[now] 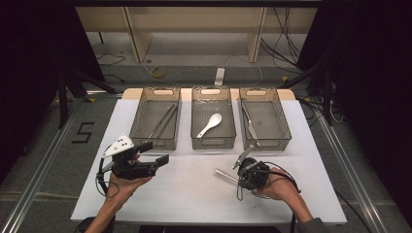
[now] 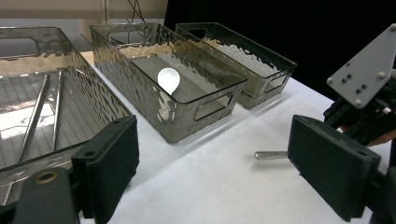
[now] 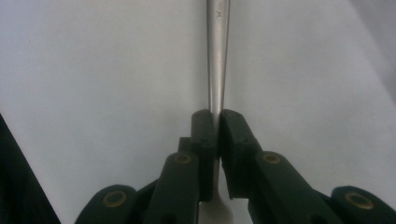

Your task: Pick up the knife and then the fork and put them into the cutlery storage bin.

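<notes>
My right gripper (image 1: 239,174) is shut on a metal utensil (image 1: 223,173) low over the white table, at the front right. In the right gripper view the two pads (image 3: 205,135) pinch the slim handle (image 3: 218,56), which runs straight away from the right gripper (image 3: 218,114); a wider part shows below the jaws. The handle's end (image 2: 271,154) pokes out toward the middle of the table. At the front left my left gripper (image 1: 154,152) hovers with its jaws wide apart and nothing between them. Its black pads (image 2: 112,158) frame the left gripper view.
Three clear ribbed bins stand in a row at the back: the left bin (image 1: 138,119) holds thin metal sticks (image 1: 163,121), the middle bin (image 1: 213,141) a white spoon (image 1: 210,125), the right bin (image 1: 284,121) a knife (image 1: 250,127). White table (image 1: 194,194) lies bare in front.
</notes>
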`<action>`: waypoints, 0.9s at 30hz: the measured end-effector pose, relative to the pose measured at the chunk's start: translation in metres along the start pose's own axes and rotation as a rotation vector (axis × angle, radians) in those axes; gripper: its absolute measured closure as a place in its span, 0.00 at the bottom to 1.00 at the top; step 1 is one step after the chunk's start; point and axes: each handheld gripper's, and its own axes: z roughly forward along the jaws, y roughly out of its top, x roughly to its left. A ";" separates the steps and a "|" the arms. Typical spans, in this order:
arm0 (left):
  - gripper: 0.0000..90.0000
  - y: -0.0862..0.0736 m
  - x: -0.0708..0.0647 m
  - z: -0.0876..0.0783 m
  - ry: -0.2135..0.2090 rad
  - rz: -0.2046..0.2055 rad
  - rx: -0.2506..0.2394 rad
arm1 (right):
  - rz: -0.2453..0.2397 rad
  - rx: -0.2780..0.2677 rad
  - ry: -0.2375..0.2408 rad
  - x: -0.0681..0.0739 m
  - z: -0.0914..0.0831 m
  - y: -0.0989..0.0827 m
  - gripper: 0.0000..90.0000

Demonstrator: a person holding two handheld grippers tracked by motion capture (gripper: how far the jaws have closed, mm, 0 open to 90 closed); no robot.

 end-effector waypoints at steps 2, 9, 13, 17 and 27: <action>0.18 0.000 0.000 0.000 0.000 0.000 -0.001 | 0.017 -0.019 -0.006 -0.004 -0.004 -0.002 0.94; 0.18 0.000 0.000 0.000 0.000 -0.001 -0.002 | 0.061 -0.088 -0.013 -0.016 -0.016 -0.009 0.94; 0.18 0.000 0.000 0.000 -0.001 -0.001 -0.008 | 0.084 -0.135 -0.002 -0.022 -0.023 -0.013 0.94; 0.18 0.000 0.000 -0.001 -0.001 0.000 -0.011 | 0.110 -0.160 -0.015 -0.030 -0.029 -0.017 0.94; 0.18 0.000 0.000 -0.001 0.000 0.001 -0.013 | 0.143 -0.210 -0.032 -0.043 -0.041 -0.022 0.94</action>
